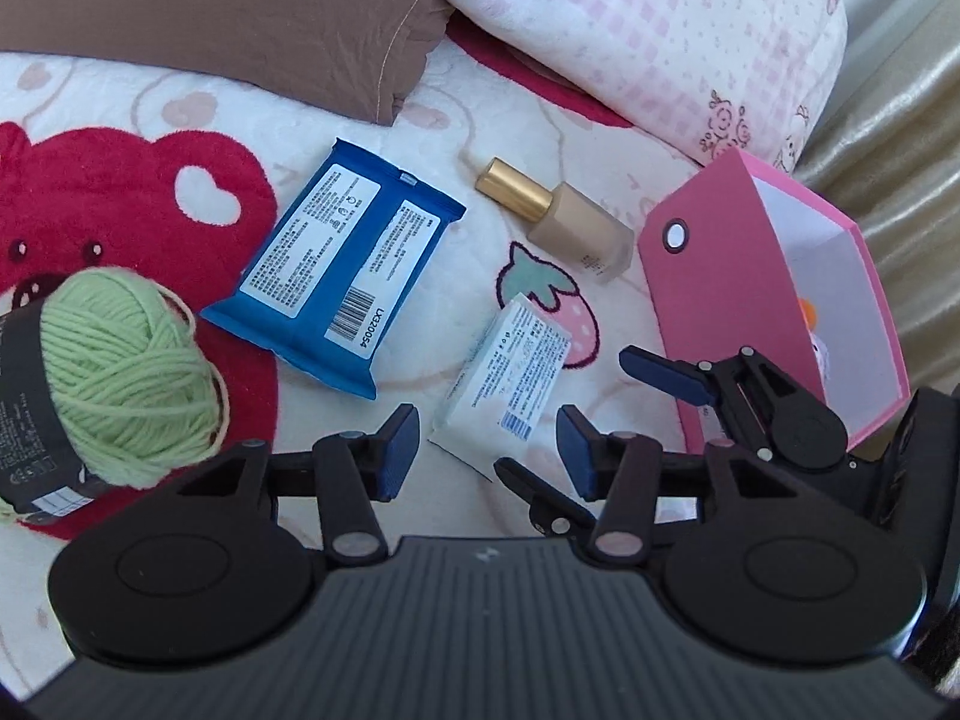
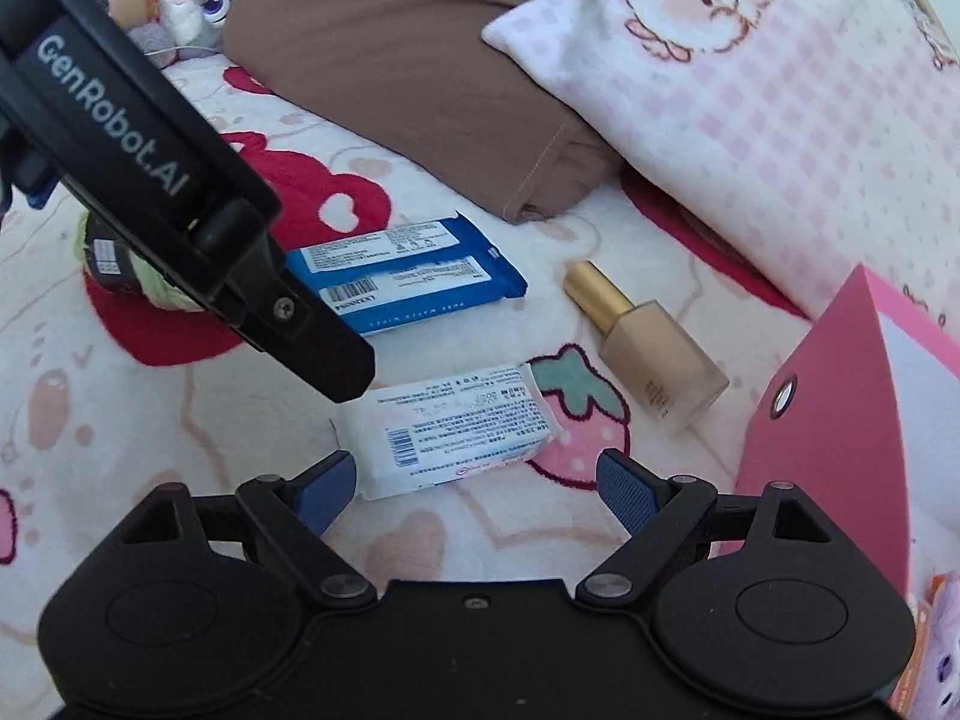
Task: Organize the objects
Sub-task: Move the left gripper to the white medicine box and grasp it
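I have both tools low over the bed (image 1: 540, 120), and the white pack (image 2: 456, 426) is the thing I judge to be next. In the right wrist view it lies just ahead of the right hand-held gripper (image 2: 474, 483), at about 12 o'clock, its near edge sitting between the two blue pads. Its long axis runs roughly 8 to 2 o'clock there, so it lies across the jaw line more than along it. That gripper is wide open and holds nothing.

The left hand-held gripper (image 1: 486, 450) is about half open and empty too; the same pack (image 1: 510, 384) shows at its 12 o'clock, just past the pads. Both are close, but the right looks better lined up and has the wider gape.

The pink box (image 1: 774, 294) stands open at 2 o'clock from the pack, well within reach. The blue pack (image 1: 330, 264), bottle (image 1: 558, 216) and yarn (image 1: 126, 378) lie farther off.
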Available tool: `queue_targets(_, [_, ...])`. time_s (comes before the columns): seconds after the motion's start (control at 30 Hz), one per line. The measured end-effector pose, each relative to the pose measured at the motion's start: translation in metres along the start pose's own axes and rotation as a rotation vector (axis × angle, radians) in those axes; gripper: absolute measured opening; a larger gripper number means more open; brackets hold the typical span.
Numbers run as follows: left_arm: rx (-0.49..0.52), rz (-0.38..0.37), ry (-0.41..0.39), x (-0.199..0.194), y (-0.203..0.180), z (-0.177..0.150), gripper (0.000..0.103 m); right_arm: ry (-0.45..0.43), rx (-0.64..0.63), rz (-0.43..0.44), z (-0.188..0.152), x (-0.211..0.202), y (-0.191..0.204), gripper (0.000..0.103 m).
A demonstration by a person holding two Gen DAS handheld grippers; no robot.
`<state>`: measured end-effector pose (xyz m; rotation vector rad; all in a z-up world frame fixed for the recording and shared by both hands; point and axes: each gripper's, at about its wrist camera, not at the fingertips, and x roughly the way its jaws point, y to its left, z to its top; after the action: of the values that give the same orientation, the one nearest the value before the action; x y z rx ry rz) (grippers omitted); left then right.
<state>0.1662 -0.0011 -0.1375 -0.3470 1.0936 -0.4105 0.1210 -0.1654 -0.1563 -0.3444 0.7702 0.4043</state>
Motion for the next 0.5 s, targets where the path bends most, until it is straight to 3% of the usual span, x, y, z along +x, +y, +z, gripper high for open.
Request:
queue_targets(0.13, [-0.010, 0.009, 0.027, 0.016, 0.003, 0.000, 0.046, 0.006, 0.001, 0.037, -0.003, 0.010, -0.002, 0.093])
queue_targets(0.2, [-0.013, 0.018, 0.051, 0.024, 0.006, -0.001, 0.031, 0.045, 0.020, 0.037, -0.002, 0.021, -0.004, 0.099])
queue_targets(0.37, [-0.072, 0.004, 0.049, 0.034, 0.016, -0.007, 0.027, 0.008, 0.028, 0.066, -0.004, 0.036, -0.008, 0.102])
queue_targets(0.5, [-0.127, -0.048, 0.008, 0.033, 0.023, -0.013, 0.027, -0.025, -0.012, 0.062, -0.005, 0.034, -0.005, 0.101])
